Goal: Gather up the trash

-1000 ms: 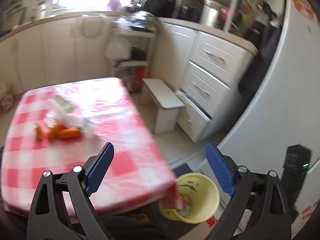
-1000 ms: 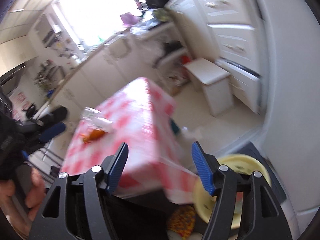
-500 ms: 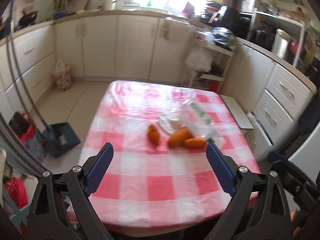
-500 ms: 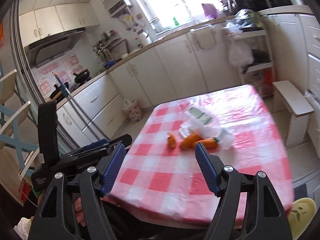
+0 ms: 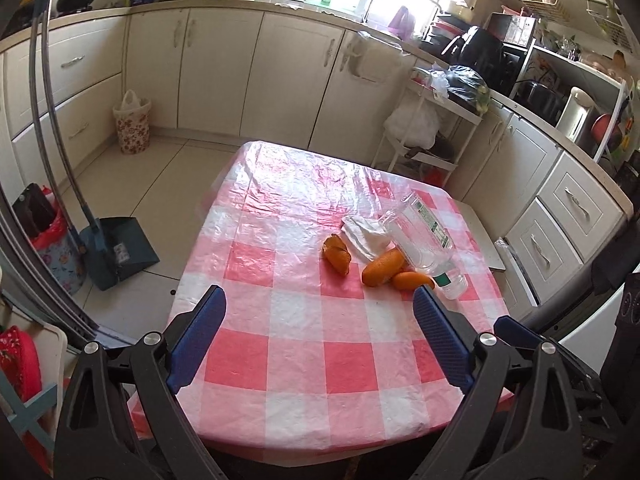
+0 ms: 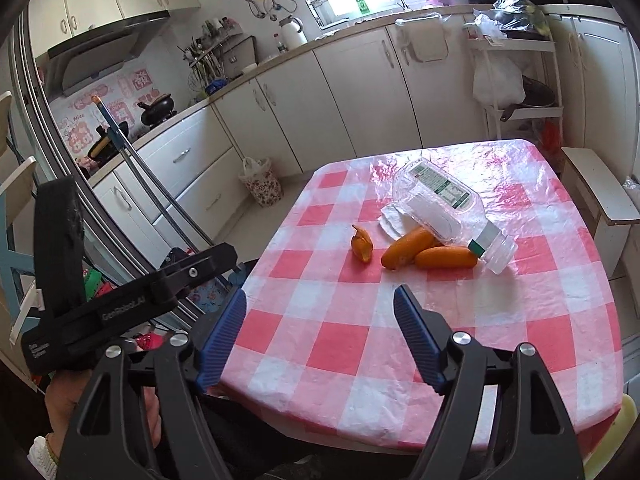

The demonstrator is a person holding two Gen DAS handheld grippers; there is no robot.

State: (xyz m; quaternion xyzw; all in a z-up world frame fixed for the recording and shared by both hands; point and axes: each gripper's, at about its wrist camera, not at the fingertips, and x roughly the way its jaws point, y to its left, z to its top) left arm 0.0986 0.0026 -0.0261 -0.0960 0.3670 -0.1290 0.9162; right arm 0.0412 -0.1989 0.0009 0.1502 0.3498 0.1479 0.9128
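Note:
On the red-and-white checked table (image 5: 304, 344) (image 6: 352, 344) lies a small heap of trash: an empty clear plastic bottle (image 5: 424, 240) (image 6: 448, 204) on its side, a crumpled white tissue (image 5: 364, 234) (image 6: 390, 220), and three orange peel pieces (image 5: 337, 255) (image 6: 362, 244), (image 5: 383, 266) (image 6: 406, 247), (image 5: 412, 280) (image 6: 446, 257). My left gripper (image 5: 320, 336) is open and empty above the near table edge. My right gripper (image 6: 320, 336) is open and empty, near the table's front left. The left gripper's body (image 6: 120, 300) shows in the right wrist view.
A yellow bin's rim (image 6: 624, 416) peeks out at the table's near right corner. A dustpan and broom (image 5: 116, 248) stand on the floor to the left. A white stool (image 6: 600, 196) stands beside the table's right side. Kitchen cabinets (image 5: 224, 76) line the walls.
Both grippers have swung left, away from the yellow bin on the floor and back over the table, then settled facing the trash heap. Both stay open and empty.

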